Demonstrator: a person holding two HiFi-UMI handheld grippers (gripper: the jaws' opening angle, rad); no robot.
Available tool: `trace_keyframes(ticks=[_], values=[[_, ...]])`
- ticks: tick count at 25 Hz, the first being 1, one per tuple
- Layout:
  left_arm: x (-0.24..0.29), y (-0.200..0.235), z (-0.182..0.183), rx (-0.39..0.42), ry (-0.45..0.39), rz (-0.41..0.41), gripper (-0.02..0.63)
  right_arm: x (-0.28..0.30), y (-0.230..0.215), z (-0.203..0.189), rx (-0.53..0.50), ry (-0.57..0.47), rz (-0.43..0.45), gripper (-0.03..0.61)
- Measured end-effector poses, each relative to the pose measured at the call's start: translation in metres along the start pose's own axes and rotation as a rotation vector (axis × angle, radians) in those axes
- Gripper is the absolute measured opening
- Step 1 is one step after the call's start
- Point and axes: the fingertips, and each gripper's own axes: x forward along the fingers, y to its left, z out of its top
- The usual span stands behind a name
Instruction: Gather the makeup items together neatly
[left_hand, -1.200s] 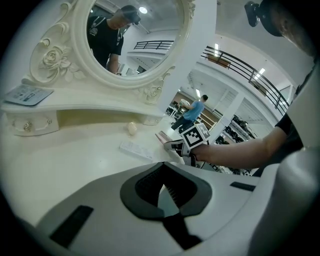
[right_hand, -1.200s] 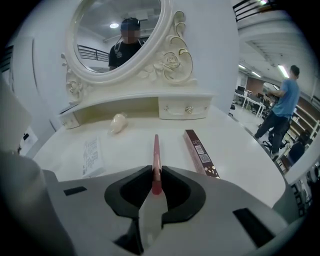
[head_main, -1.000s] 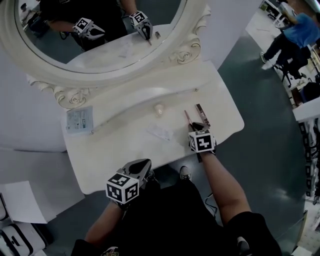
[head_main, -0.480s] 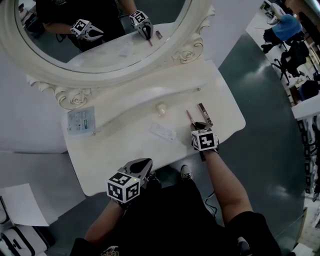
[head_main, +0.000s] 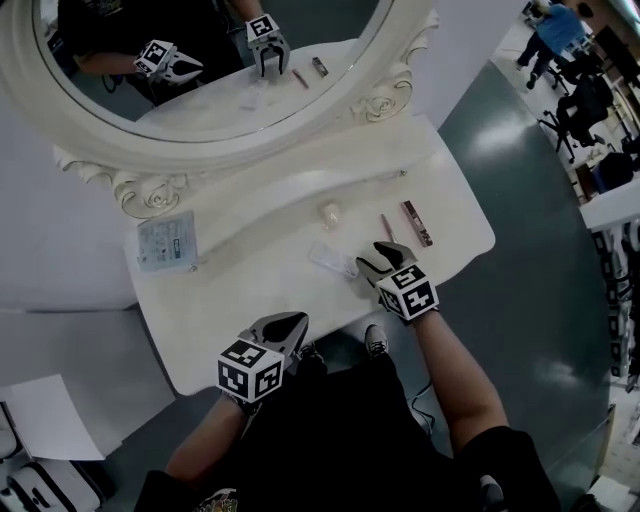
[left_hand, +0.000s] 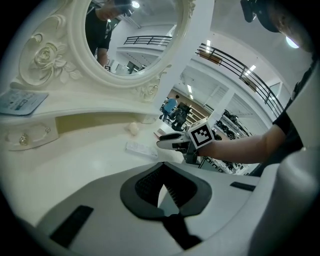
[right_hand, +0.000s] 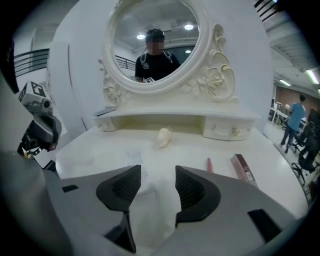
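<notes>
On the white vanity top (head_main: 240, 300) lie a pale small bottle (head_main: 328, 212), a pink stick (head_main: 386, 227), a brown box (head_main: 416, 222) and a clear flat packet (head_main: 333, 260). My right gripper (head_main: 378, 256) hovers just right of the packet, its jaws opening with nothing between them. In the right gripper view (right_hand: 157, 187) the bottle (right_hand: 163, 136), the stick (right_hand: 209, 164) and the box (right_hand: 241, 167) lie ahead. My left gripper (head_main: 285, 326) hangs at the table's front edge, shut and empty (left_hand: 161, 192).
A blue packet (head_main: 163, 240) rests on the raised shelf at the left, below the oval mirror (head_main: 200, 60). The shelf has small drawers (right_hand: 231, 131). People and chairs stand on the floor at the far right (head_main: 560, 40).
My right gripper has let go of the pink stick, opened, and swung left toward the clear packet. The stick now lies beside the brown box. The left gripper has stayed put.
</notes>
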Motion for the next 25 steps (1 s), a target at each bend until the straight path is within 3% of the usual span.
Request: trace_keyframes(ticks=[4, 11, 19, 25], values=[[-0.007, 0.006, 0.000, 0.005, 0.000, -0.010, 0.009, 0.015, 0.029, -0.005, -0.071, 0.055, 0.065, 0.262], [-0.020, 0.022, -0.009, -0.016, 0.004, 0.000, 0.009, 0.037, 0.049, -0.023, -0.183, 0.180, 0.095, 0.284], [-0.026, 0.029, -0.012, -0.022, 0.008, -0.007, 0.009, 0.037, 0.052, -0.023, -0.179, 0.162, 0.090, 0.252], [-0.025, 0.024, -0.013, -0.011, 0.018, -0.024, 0.009, 0.032, 0.052, -0.024, -0.117, 0.130, 0.032, 0.242]])
